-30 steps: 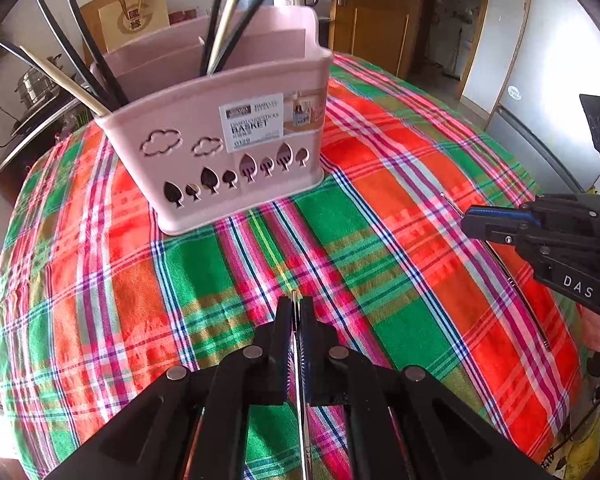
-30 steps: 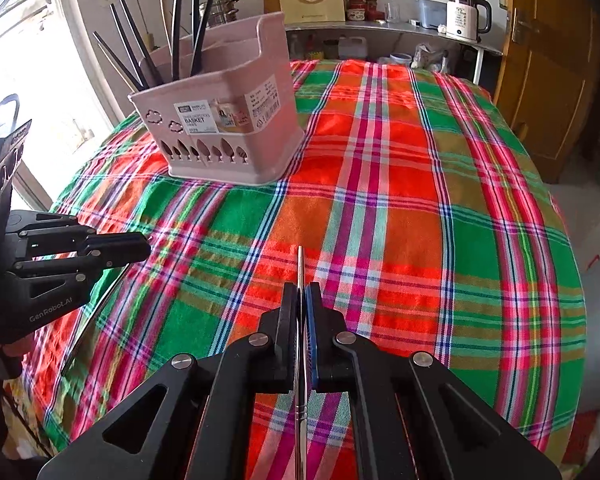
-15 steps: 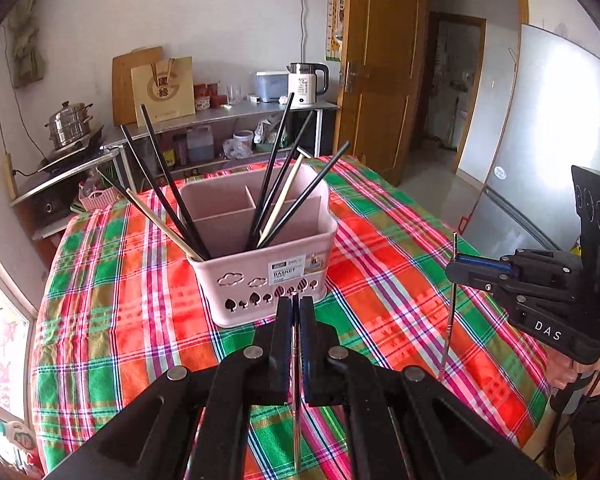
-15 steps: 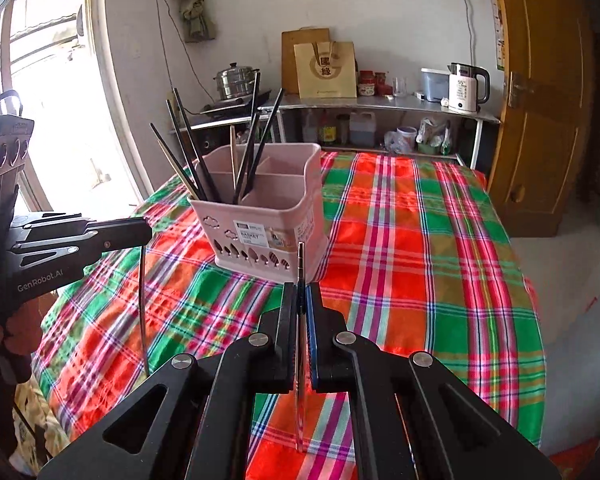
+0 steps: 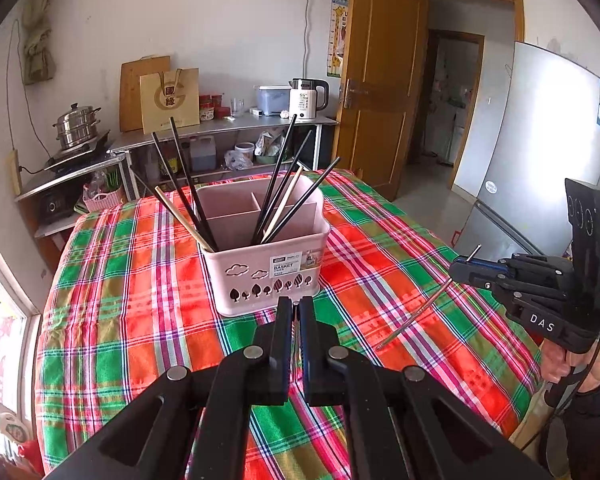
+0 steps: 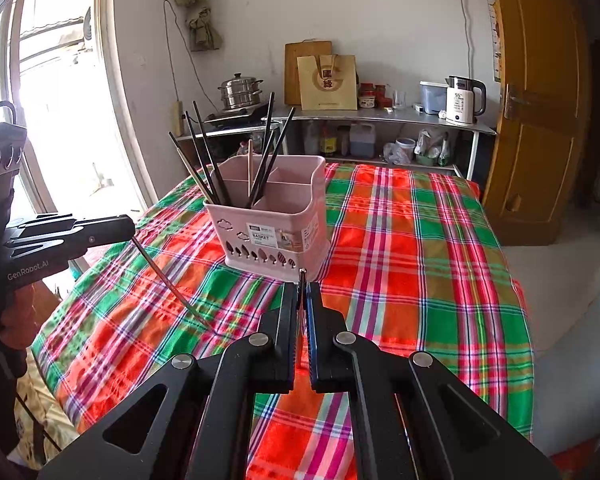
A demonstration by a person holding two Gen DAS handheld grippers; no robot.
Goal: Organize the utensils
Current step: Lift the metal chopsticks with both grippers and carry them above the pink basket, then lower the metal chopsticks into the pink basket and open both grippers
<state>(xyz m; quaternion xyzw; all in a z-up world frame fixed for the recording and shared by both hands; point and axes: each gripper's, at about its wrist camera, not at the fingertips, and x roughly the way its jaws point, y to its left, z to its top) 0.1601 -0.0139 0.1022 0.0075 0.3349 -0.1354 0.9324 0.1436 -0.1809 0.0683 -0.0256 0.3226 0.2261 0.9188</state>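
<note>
A pink utensil basket [image 5: 268, 256] stands on the plaid tablecloth, with several black and pale chopsticks leaning in its compartments; it also shows in the right wrist view [image 6: 278, 224]. My left gripper [image 5: 296, 306] is shut on a thin metal chopstick [image 6: 172, 284], held slanting above the cloth, left of the basket in the right wrist view. My right gripper [image 6: 301, 290] is shut on another metal chopstick [image 5: 416, 314], which slants down to the right of the basket.
The round table's plaid cloth [image 5: 148, 320] falls away at the edges. A steel shelf [image 5: 228, 128] with a kettle, pot and paper bag stands behind. A wooden door [image 5: 380, 80] and a fridge [image 5: 540, 160] are to the right.
Both grippers have lifted away from the cloth and tilted up, each keeping its metal chopstick. The chopsticks have swung from nearly upright to slanted. The basket now looks farther off.
</note>
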